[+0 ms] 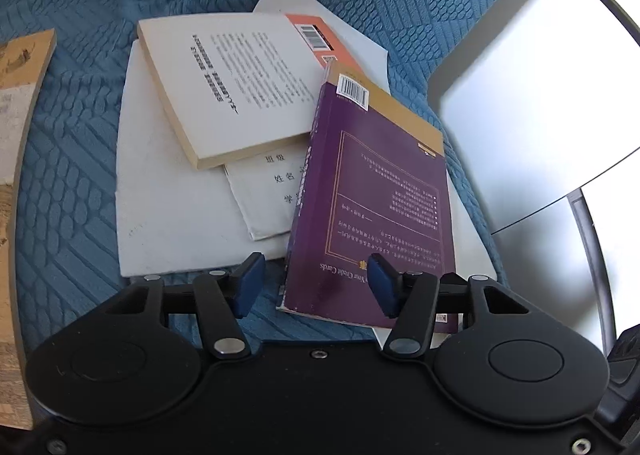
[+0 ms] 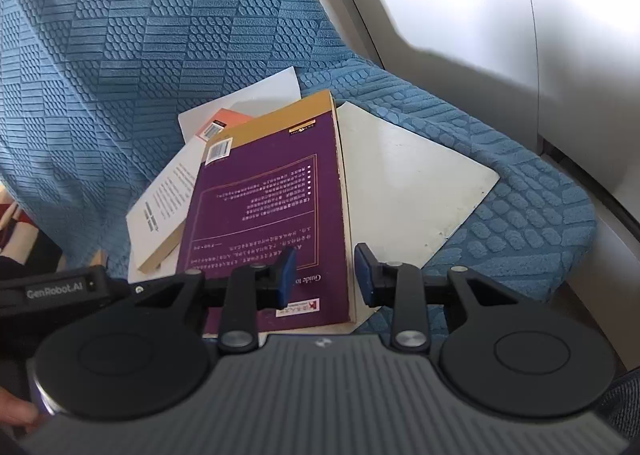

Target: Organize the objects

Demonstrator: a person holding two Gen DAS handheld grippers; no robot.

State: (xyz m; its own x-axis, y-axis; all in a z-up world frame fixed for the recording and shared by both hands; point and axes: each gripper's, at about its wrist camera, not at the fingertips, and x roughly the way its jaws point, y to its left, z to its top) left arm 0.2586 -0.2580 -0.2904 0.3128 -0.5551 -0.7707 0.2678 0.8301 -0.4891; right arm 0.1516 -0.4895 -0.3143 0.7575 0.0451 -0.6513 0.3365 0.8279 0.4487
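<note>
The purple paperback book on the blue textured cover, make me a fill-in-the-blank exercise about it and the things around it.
1. The purple paperback book has a white ____ sticker near its far edge.
2. The cream paperback book partly covers a book with an ____ cover.
3. Everything lies on a textured fabric cover coloured ____.

Missing words: barcode; orange; blue

Purple book [image 1: 372, 199] between claw [image 1: 316, 287] pads

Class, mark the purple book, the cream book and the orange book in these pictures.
purple book [image 1: 384, 191]: left wrist view, middle of its back cover.
cream book [image 1: 236, 83]: left wrist view, on its printed cover.
orange book [image 1: 332, 43]: left wrist view, exposed corner by the barcode.
</note>
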